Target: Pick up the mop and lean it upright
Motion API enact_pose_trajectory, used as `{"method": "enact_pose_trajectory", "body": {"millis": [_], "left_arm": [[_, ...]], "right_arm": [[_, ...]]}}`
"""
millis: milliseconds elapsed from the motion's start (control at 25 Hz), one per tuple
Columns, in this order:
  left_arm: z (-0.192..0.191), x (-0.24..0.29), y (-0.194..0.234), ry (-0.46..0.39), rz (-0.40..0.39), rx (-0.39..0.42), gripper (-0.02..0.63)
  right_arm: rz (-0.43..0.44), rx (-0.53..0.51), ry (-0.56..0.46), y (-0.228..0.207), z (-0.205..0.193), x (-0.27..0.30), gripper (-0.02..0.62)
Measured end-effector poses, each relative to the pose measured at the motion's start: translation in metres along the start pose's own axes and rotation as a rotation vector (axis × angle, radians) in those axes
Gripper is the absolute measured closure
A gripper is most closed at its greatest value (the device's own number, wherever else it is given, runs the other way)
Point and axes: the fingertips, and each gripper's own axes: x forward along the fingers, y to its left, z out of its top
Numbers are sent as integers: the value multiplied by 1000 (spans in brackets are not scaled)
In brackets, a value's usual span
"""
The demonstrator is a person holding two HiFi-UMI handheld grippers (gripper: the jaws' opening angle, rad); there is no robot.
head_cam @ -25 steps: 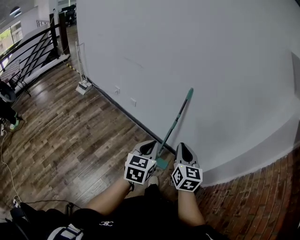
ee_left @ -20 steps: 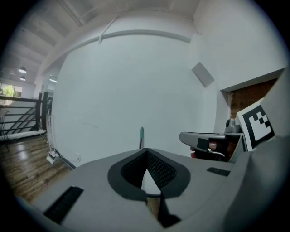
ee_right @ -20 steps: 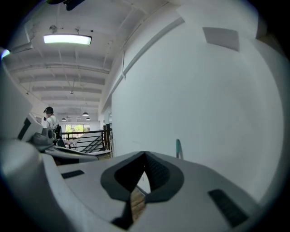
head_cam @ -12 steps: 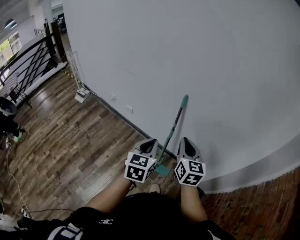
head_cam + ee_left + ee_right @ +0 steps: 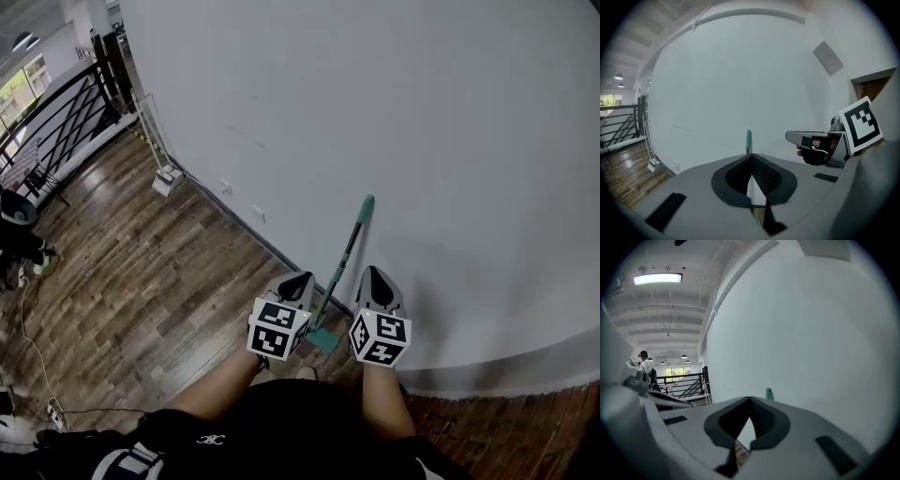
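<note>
Shows the long mop with teal handle and flat teal head (image 5: 349,251) already propped against the white painted wall (image 5: 441,112). Has its grip end (image 5: 366,204) touching the wall high up and its head (image 5: 323,339) down on the dark wooden plank floor (image 5: 141,272), just beside the dark skirting (image 5: 246,225). Leans steeply rather than lying flat.

Places the left tool (image 5: 300,279) and the right tool (image 5: 376,275) on either side of the lower shaft, near it but apart from it. Reads both as closed to a narrow point in the gripper views: pads meeting at the tips, nothing caught between them, only wall and the teal handle end beyond.

Judged from this, looks like the lifting and leaning are done, with the check-and-withdraw step in hand. Calls next for very little: keeping both tools off the shaft, drawing back without brushing the head, and watching that the head does not slide out on the smooth boards. If the lean proves too shallow, calls for opening one tool, taking the shaft at mid-length and nudging the head closer to the skirting.
</note>
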Motion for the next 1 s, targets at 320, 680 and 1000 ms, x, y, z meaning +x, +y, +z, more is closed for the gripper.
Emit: {"method": "enact_pose_trajectory", "body": {"millis": [320,680,1000], "left_arm": [[18,39,-11,-7,15,-7,612],[19,63,12,23,11,-16,612],[31,80,45,20,-41,-19,612]], "right_arm": [[0,-29,30,-36,0,32,582],[-26,-9,52,-40,-3,73,581],[-112,-70,131,-30,-21,113,580]]}}
